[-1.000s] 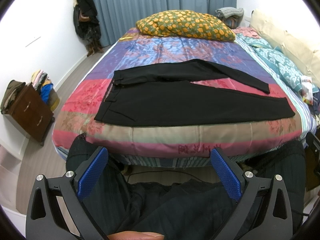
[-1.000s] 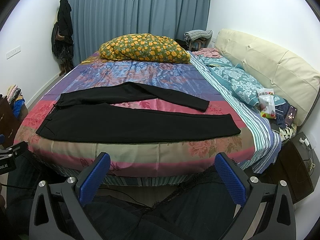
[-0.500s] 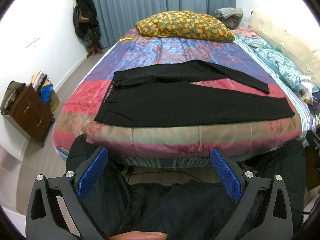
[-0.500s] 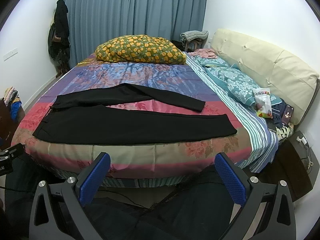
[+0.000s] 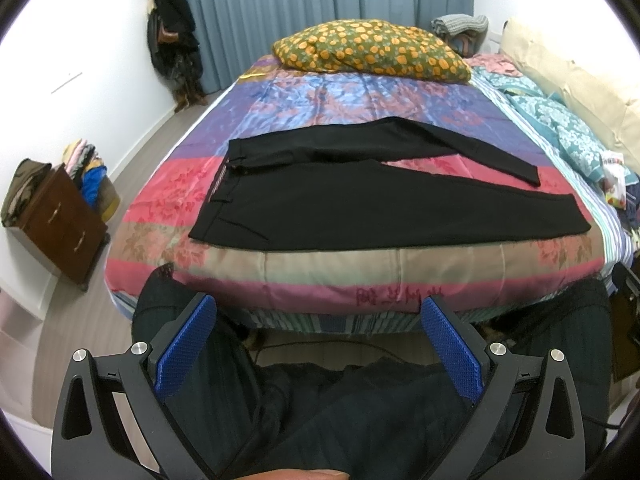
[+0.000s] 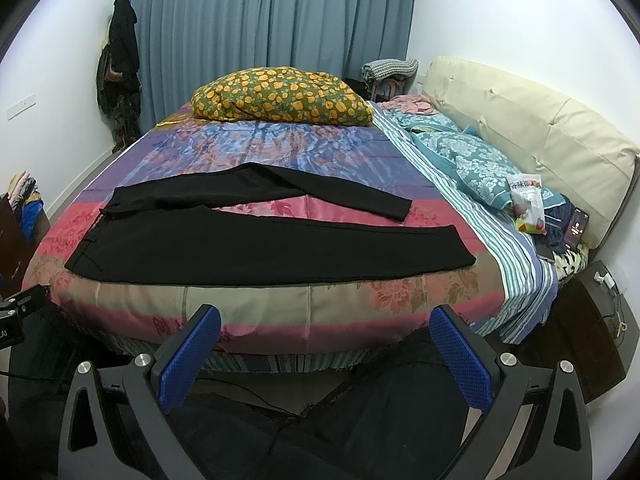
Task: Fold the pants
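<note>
Claws [image 5: 318, 344] [image 6: 326, 354] agape, pants [image 5: 360, 208] [image 6: 256, 246] well ahead.

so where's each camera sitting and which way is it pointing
Left wrist: on the left gripper, low before the bed's near edge, facing the black pants on the colourful striped quilt; open blue-padded jaws and the person's dark-clothed legs show.
Right wrist: on the right gripper, further right, facing the same way; open jaws, cream headboard at right.
Shared: pants, quilt, orange-flowered pillow, blue curtains.
</note>
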### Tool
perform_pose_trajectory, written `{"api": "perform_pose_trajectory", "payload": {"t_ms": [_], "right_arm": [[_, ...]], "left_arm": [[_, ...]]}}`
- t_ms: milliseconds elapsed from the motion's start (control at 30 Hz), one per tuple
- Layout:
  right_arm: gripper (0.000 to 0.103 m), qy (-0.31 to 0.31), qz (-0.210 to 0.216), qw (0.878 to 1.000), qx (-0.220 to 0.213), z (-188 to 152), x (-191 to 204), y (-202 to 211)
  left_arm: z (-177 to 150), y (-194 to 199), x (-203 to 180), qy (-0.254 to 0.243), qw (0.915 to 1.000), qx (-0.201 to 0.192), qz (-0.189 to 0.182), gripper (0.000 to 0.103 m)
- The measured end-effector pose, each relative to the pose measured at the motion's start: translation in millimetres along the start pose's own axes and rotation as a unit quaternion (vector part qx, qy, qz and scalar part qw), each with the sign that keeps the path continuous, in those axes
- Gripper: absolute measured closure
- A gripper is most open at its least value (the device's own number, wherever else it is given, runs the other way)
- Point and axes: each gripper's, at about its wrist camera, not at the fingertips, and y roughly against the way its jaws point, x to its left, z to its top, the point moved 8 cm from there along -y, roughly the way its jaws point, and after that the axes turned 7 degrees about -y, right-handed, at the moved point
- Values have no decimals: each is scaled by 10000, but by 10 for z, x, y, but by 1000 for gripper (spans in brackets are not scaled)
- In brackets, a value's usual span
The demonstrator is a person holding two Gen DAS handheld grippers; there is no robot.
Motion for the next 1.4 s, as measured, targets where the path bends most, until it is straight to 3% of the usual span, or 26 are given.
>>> {"api": "perform_pose_trajectory", "payload": {"t_ms": [1400], "right_arm": [[0,82,-80,9999,-85,15,-28,-6]], "left_arm": [[-39,-28,-1,0,10000,20,29,1]]}}
